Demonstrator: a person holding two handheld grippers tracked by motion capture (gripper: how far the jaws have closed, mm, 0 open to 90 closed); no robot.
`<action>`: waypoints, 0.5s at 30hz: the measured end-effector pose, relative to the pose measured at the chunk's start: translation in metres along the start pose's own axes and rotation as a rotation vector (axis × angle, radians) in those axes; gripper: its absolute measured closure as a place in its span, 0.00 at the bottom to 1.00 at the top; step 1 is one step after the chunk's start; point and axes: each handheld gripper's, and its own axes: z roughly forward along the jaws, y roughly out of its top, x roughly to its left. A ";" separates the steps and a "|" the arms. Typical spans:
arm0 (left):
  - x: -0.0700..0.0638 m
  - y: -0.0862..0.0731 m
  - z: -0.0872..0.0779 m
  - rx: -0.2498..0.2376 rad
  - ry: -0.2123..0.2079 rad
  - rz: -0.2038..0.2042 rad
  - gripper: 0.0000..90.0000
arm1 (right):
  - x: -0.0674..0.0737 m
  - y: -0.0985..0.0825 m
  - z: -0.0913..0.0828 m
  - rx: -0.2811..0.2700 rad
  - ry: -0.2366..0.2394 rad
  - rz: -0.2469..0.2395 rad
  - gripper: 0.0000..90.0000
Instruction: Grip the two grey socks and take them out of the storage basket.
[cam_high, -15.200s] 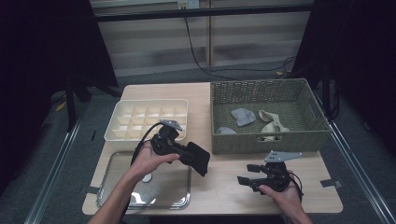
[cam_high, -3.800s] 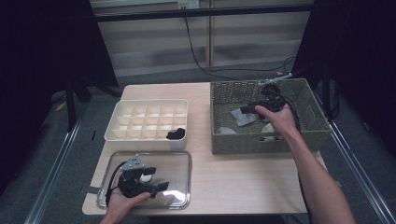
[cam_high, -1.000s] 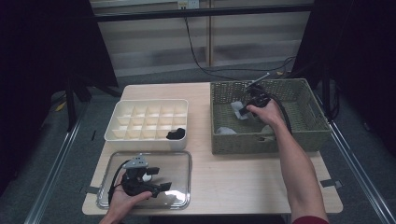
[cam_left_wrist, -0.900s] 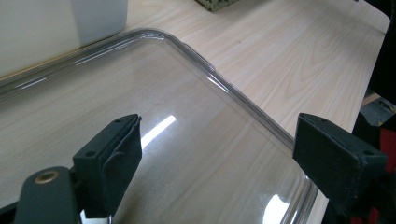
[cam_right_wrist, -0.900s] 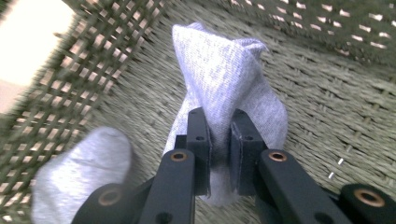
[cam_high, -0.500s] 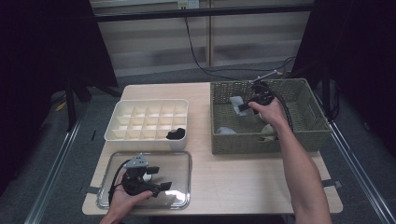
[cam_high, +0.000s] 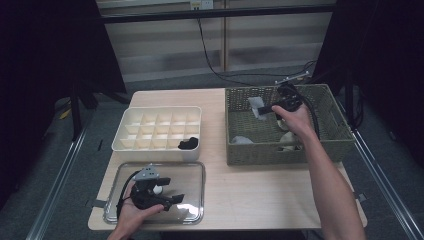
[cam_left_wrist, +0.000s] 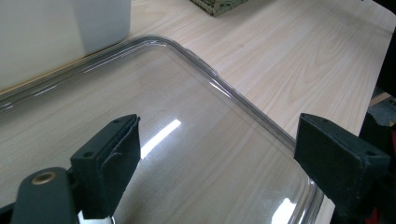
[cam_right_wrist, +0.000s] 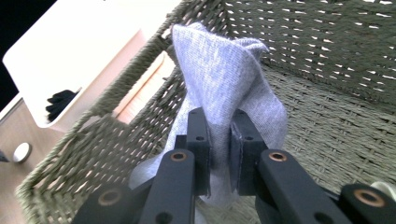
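Right hand-held gripper (cam_right_wrist: 219, 140) is what we are using, clenched on a grey sock (cam_right_wrist: 229, 79) over the far-right basket (cam_high: 330, 145); our left hand-held gripper (cam_left_wrist: 224, 168) is resting released over the near-left tray (cam_left_wrist: 243, 100). One dark sock (cam_high: 188, 144) is sitting in the organizer (cam_high: 150, 145); others are waiting.

No text, label, brand, number or sign can be read in any of the views. A small pale fitting (cam_high: 197, 4) is seen at the top centre of the high view (too small and blurred for any marking on it to be made out). No print is borne by the white compartment box (cam_high: 158, 128) at the centre left of that view.
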 end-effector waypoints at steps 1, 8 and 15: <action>-0.001 0.000 0.000 -0.001 -0.001 0.000 0.16 | 0.001 -0.001 -0.002 0.000 0.000 -0.001 0.90; 0.001 0.000 0.001 -0.002 0.000 0.001 0.16 | 0.008 -0.004 -0.014 -0.053 0.029 -0.013 0.90; -0.001 0.001 0.001 0.000 0.001 0.010 0.16 | 0.017 -0.011 -0.026 -0.092 0.048 -0.021 0.89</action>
